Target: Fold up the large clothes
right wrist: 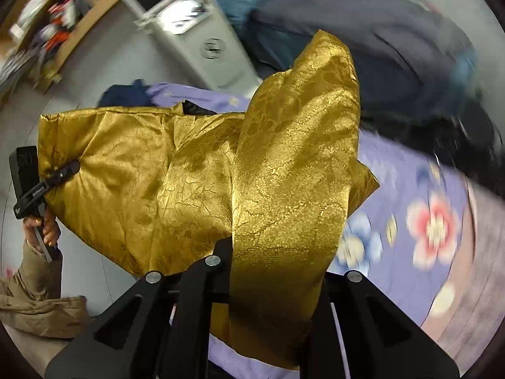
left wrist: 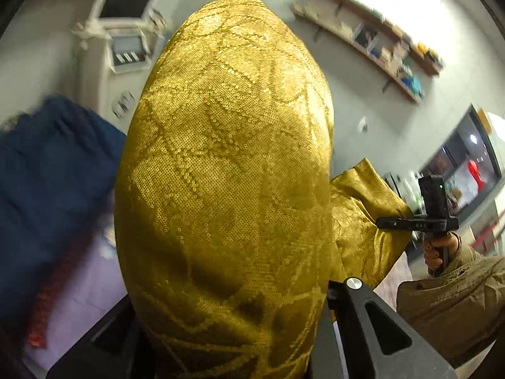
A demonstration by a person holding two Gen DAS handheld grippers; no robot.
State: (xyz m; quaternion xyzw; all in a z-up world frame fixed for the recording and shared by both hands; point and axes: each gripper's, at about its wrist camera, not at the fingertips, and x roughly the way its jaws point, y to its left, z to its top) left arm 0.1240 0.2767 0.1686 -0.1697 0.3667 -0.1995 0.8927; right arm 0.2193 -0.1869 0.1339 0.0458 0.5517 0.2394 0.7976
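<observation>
Both grippers are clamped on one gold sequinned garment (right wrist: 195, 170), which hangs stretched between them above a lilac floral bedsheet (right wrist: 410, 189). In the left wrist view the left gripper (left wrist: 227, 341) has its jaws closed on a thick fold of the gold cloth, and that fold bulges up right in front of the lens, blocking most of the room and hiding the fingertips themselves. To the right of the bulge the satin lining of the garment runs across to the right gripper (left wrist: 394, 222), which pinches its far edge; a hand (left wrist: 437, 252) in an olive sleeve (left wrist: 457, 297) grips the handle below. In the right wrist view the right gripper (right wrist: 268, 315) is likewise shut on a raised band of the fabric that rises between its fingers and covers the middle of the scene. The left gripper (right wrist: 68, 170) shows at the left edge, biting the garment's corner. A pile of dark blue clothes (left wrist: 53, 170) lies on the bed to the left, with a red patterned cloth (left wrist: 47, 309) below it. Behind stand a white machine with a screen (left wrist: 123, 31) and cluttered wall shelves (left wrist: 378, 47), all blurred.
</observation>
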